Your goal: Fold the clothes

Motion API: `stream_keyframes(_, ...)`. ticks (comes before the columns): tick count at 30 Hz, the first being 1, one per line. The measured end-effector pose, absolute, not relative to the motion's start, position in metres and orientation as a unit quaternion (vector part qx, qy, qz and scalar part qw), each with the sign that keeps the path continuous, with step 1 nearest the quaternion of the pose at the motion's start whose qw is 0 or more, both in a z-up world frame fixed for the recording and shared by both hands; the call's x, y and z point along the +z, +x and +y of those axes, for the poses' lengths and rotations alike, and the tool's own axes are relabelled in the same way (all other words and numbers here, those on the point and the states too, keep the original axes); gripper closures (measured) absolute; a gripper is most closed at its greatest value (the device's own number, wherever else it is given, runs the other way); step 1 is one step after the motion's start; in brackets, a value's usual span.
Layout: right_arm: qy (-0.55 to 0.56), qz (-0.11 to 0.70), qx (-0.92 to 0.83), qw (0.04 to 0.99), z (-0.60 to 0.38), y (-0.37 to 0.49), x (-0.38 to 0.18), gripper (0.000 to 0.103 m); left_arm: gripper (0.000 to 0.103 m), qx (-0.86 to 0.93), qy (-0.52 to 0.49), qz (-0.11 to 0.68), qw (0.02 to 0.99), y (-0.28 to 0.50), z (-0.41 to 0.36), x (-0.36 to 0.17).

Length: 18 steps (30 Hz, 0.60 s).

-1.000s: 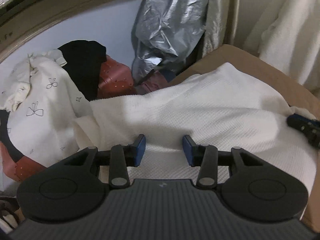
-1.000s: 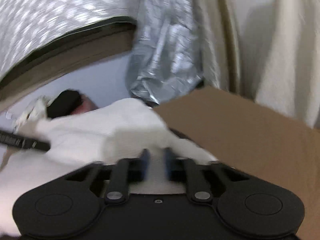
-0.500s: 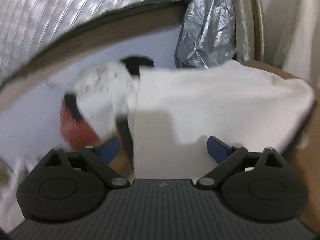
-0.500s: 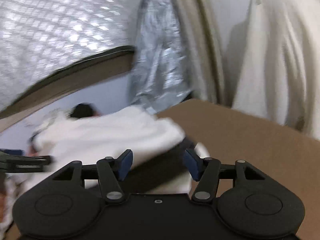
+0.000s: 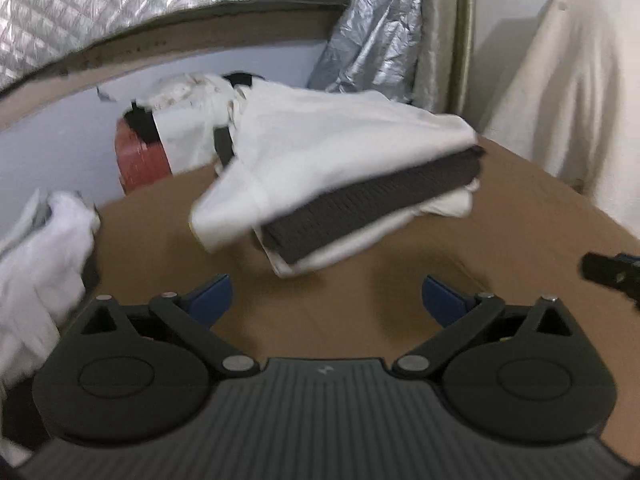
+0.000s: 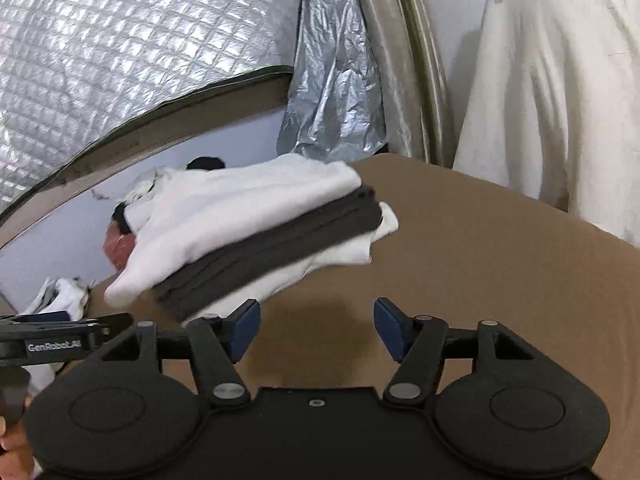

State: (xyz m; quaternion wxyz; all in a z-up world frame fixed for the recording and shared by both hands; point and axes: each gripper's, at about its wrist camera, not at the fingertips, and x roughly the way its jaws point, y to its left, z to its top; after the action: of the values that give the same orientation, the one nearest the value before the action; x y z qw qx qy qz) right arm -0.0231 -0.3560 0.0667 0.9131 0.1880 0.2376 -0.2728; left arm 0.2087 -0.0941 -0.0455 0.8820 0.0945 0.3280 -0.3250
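A folded white garment (image 5: 332,148) (image 6: 240,208) lies on top of a stack, over a folded dark grey garment (image 5: 372,204) (image 6: 276,256) and another white one (image 5: 348,244) beneath. The stack rests on a brown cardboard surface (image 5: 360,308) (image 6: 500,264). My left gripper (image 5: 326,298) stands open just short of the stack, holding nothing. My right gripper (image 6: 316,326) is open too, its left pad near the stack's front corner. The right gripper's tip (image 5: 612,276) shows at the left wrist view's right edge; the left gripper's body (image 6: 60,340) crosses the right wrist view's left.
A heap of unfolded clothes (image 5: 188,120), white, black and red, lies behind the stack on a pale surface. A crumpled white cloth (image 5: 44,256) (image 6: 64,300) sits at the left. Silver quilted foil (image 6: 120,40), a silver bag (image 5: 368,40) and hanging cream fabric (image 6: 552,100) stand behind.
Both grippers have let go of the white garment and pulled back from it. The right one went from shut to open; the left one opened wider. The whole stack now shows.
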Motion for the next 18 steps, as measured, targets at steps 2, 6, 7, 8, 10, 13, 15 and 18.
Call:
stream_keyframes(2, 0.184, 0.230, -0.279, 0.914, -0.332, -0.041, 0.056, 0.034, 0.000, -0.323, 0.090, 0.330, 0.883, 0.191, -0.085, -0.056)
stream_keyframes(6, 0.205, 0.217, -0.275, 0.914, -0.297, -0.076, 0.037, 0.032, 0.000, -0.306, 0.112, 0.332, 0.885, 0.169, -0.076, -0.078)
stream_keyframes(7, 0.207, 0.214, -0.279, 0.913, -0.293, -0.081, 0.035, 0.032, 0.000, -0.304, 0.115, 0.331, 0.886, 0.163, -0.074, -0.082)
stream_keyframes(8, 0.210, 0.211, -0.283, 0.912, -0.289, -0.086, 0.032, 0.032, 0.000, -0.304, 0.115, 0.329, 0.887, 0.159, -0.072, -0.084)
stream_keyframes(10, 0.215, 0.207, -0.292, 0.908, -0.281, -0.093, 0.028, 0.032, 0.000, -0.304, 0.113, 0.324, 0.889, 0.150, -0.067, -0.089)
stream_keyframes(13, 0.213, 0.212, -0.296, 0.906, -0.274, -0.095, 0.025, 0.032, 0.000, -0.321, 0.121, 0.330, 0.879, 0.142, -0.066, -0.091)
stream_keyframes(15, 0.209, 0.216, -0.299, 0.906, -0.269, -0.096, 0.023, 0.032, 0.000, -0.327, 0.133, 0.321, 0.879, 0.135, -0.065, -0.089)
stream_keyframes(18, 0.199, 0.221, -0.306, 0.904, -0.262, -0.095, 0.023, 0.032, 0.000, -0.325, 0.157, 0.307, 0.881, 0.126, -0.062, -0.085)
